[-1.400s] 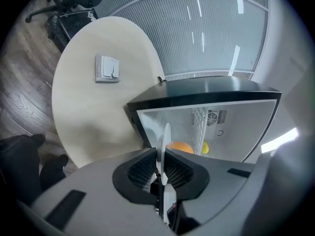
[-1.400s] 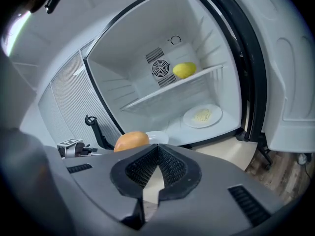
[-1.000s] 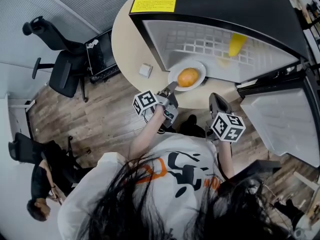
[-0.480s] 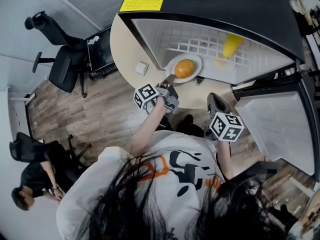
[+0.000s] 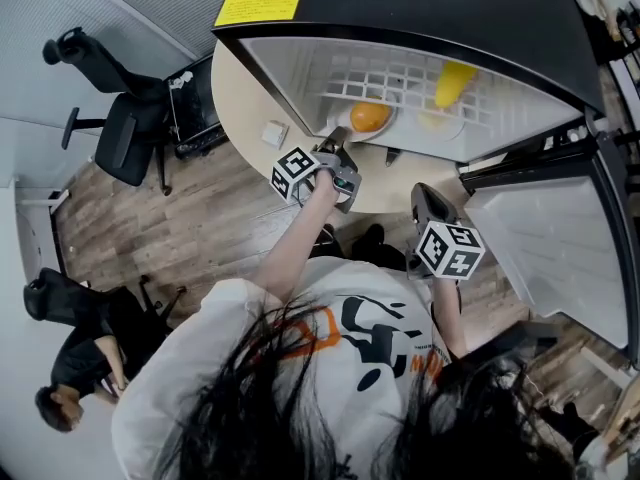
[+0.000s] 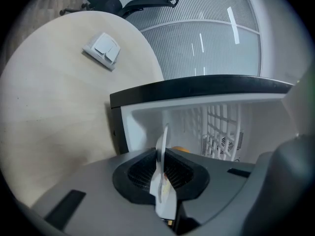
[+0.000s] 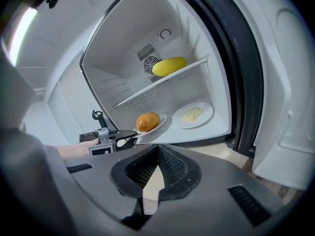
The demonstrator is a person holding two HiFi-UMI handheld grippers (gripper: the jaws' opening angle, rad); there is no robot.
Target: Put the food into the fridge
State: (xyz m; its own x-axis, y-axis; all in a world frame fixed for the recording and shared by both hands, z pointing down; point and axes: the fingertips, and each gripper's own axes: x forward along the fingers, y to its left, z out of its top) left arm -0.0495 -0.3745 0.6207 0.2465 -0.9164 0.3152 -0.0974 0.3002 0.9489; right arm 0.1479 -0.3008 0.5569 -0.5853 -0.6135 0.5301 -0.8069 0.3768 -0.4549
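Left gripper point(image 5: 338, 140) clamped on round white plate point(image 5: 393, 126) carrying orange food point(image 5: 369, 116); right gripper point(image 7: 156, 151) closed, empty. Yellow fridge-top label point(image 5: 258, 6) text unreadable.

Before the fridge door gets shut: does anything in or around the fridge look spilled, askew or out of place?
Nothing looks spilled or damaged. One thing stands out: the plate with the orange food is only at the front edge of the fridge, its rim clamped in the left gripper, not yet set fully inside.

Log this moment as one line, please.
left gripper: shut on plate | plate: orange food, at fridge floor's front | right gripper: shut, empty
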